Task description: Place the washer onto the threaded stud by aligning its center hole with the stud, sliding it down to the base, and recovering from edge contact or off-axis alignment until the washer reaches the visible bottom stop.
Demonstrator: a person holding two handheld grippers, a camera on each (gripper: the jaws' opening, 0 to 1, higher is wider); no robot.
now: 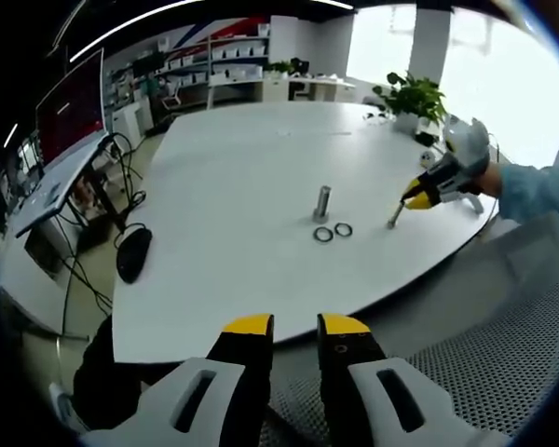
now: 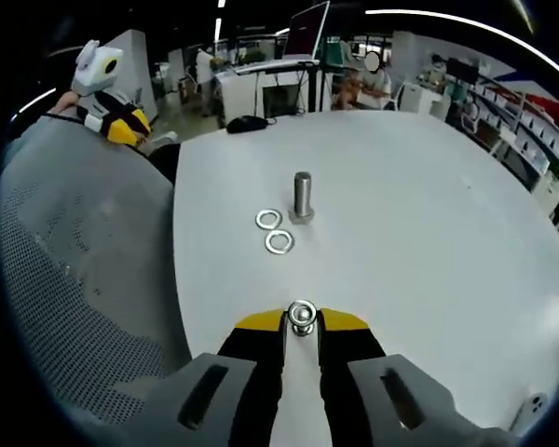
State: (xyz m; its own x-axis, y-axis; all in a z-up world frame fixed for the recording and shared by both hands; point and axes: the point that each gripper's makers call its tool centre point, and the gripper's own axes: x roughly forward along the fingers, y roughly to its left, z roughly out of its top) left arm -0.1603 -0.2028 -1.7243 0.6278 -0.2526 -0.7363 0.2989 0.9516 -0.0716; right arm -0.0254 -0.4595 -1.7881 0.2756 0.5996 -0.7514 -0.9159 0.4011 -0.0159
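White table: upright stud, two washers ahead of right hand-held gripper, clamped on bolt. Thin, stiff, slippery; pinch by rim.

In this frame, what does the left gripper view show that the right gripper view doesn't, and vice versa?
Left gripper view: a potted plant, a black mouse, and the right tool over the table's edge. Right gripper view: the left tool off the table, and a close look at the small metal part in the right tool's jaws. Both: the upright stud, two washers beside it, the white table.
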